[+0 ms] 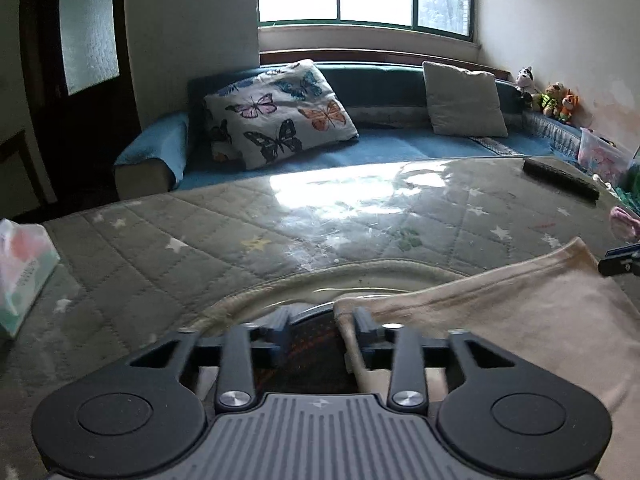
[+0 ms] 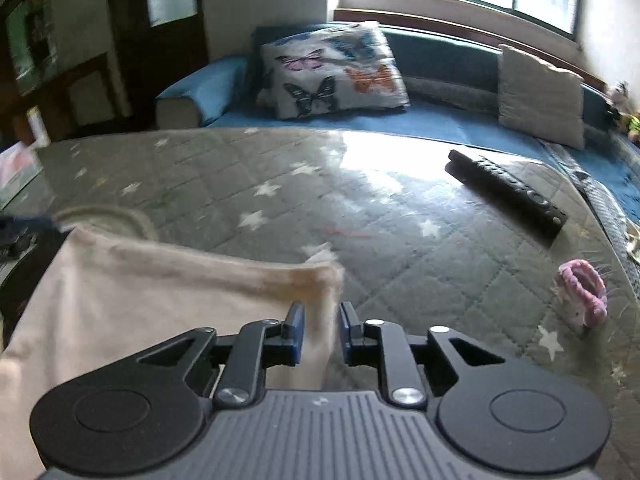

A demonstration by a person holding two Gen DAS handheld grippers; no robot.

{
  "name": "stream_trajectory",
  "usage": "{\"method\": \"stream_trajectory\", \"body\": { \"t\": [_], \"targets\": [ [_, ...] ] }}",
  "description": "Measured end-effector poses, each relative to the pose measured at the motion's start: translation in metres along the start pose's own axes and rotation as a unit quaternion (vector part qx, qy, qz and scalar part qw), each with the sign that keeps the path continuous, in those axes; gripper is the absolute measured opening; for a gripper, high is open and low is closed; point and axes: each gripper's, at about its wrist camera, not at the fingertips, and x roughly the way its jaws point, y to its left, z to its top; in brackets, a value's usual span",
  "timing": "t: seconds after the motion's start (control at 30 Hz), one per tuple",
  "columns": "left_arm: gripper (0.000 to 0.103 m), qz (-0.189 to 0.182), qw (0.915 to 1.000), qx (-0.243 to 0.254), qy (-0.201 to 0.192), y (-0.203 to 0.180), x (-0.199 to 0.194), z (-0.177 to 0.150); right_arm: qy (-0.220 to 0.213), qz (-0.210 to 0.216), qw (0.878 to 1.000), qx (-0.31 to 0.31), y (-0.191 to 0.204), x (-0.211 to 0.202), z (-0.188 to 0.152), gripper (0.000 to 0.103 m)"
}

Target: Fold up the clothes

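A pale beige garment point(image 1: 500, 320) lies on the quilted star-patterned table cover point(image 1: 200, 248), its far edge folded over. My left gripper point(image 1: 323, 322) is open at the garment's left corner. The cloth's edge runs beside the right finger, and the pads do not press it. In the right wrist view the same garment point(image 2: 140, 300) spreads to the left. Its right corner hangs blurred between the fingers of my right gripper point(image 2: 322, 318), with a gap showing at the right pad. Each gripper shows at the edge of the other's view.
A black remote control point(image 2: 508, 196) lies far right on the table and a pink hair tie point(image 2: 582, 296) nearer right. A tissue pack point(image 1: 24, 272) sits at the left edge. Behind the table stands a blue sofa point(image 1: 400, 148) with cushions and plush toys.
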Motion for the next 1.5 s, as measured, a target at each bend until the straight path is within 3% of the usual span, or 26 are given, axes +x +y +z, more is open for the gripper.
{"method": "stream_trajectory", "body": {
  "t": [0.03, 0.23, 0.47, 0.67, 0.93, 1.03, 1.17, 1.33, 1.4, 1.5],
  "targets": [
    [0.051, -0.003, 1.0000, 0.005, -0.003, -0.002, -0.007, -0.002, 0.002, 0.005, 1.000, -0.010, 0.005, -0.005, -0.003, 0.034],
    [0.059, -0.009, 0.9992, 0.039, -0.009, -0.016, -0.055, -0.026, 0.010, 0.041, 0.997, -0.064, 0.043, -0.035, -0.023, 0.049],
    [0.059, -0.019, 0.9971, 0.073, -0.009, -0.023, -0.116, -0.077, 0.013, 0.085, 0.990, -0.115, 0.101, -0.057, -0.057, 0.057],
    [0.060, -0.008, 0.9958, 0.090, 0.019, -0.027, -0.129, -0.114, 0.001, 0.110, 0.981, -0.162, 0.151, -0.074, -0.084, 0.061],
    [0.063, 0.080, 0.9879, 0.133, 0.003, -0.030, -0.124, -0.131, -0.018, 0.143, 0.966, -0.215, 0.202, -0.096, -0.112, 0.062],
    [0.065, 0.125, 0.9859, 0.111, -0.012, -0.021, -0.126, -0.135, -0.013, 0.144, 0.963, -0.227, 0.211, -0.095, -0.121, 0.062],
    [0.065, 0.187, 0.9820, 0.014, -0.023, 0.013, -0.136, -0.135, -0.011, 0.141, 0.965, -0.219, 0.210, -0.095, -0.126, 0.062],
    [0.063, 0.255, 0.9626, -0.090, -0.007, 0.063, -0.144, -0.144, -0.009, 0.140, 0.966, -0.216, 0.208, -0.095, -0.128, 0.063],
    [0.063, 0.260, 0.9587, -0.114, 0.006, 0.077, -0.148, -0.148, -0.010, 0.139, 0.966, -0.217, 0.209, -0.096, -0.128, 0.063],
    [0.063, 0.242, 0.9603, -0.138, 0.005, 0.084, -0.160, -0.150, -0.013, 0.138, 0.966, -0.220, 0.210, -0.099, -0.127, 0.063]
  ]
}}
